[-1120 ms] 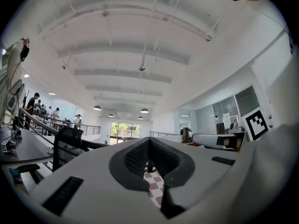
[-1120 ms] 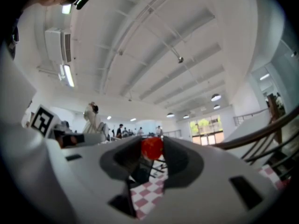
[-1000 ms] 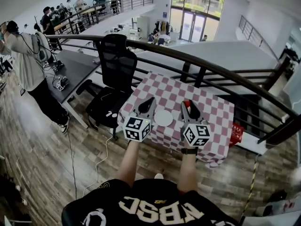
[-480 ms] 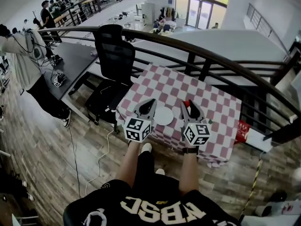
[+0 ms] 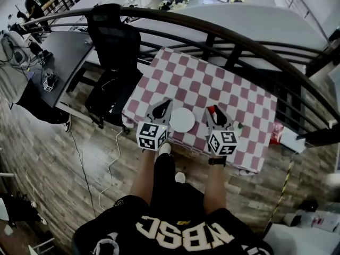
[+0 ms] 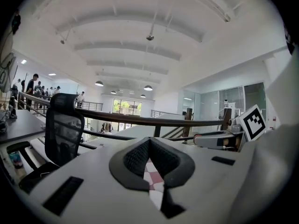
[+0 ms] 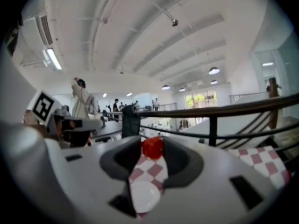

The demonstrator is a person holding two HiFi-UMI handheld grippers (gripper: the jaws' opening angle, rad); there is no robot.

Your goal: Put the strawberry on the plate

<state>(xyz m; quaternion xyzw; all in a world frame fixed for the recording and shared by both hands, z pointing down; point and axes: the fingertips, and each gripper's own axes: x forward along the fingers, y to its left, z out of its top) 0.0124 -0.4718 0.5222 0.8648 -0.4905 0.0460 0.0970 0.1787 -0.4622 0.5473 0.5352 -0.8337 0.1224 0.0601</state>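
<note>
A red strawberry sits pinched between the tips of my right gripper, which is shut on it. In the head view the right gripper hovers over the near part of the checked table, just right of the white plate. The strawberry shows as a red spot at its tips. The plate also shows low between the right jaws. My left gripper is just left of the plate. Its tips meet with nothing between them.
A dark railing runs behind the table. A black office chair stands at the table's left, beside a dark desk. A small green thing lies on the cloth near the right gripper. A red bag is at the table's right.
Both grippers have sunk toward the table. The table and plate now sit closer beneath them. The strawberry stays in the right gripper.
</note>
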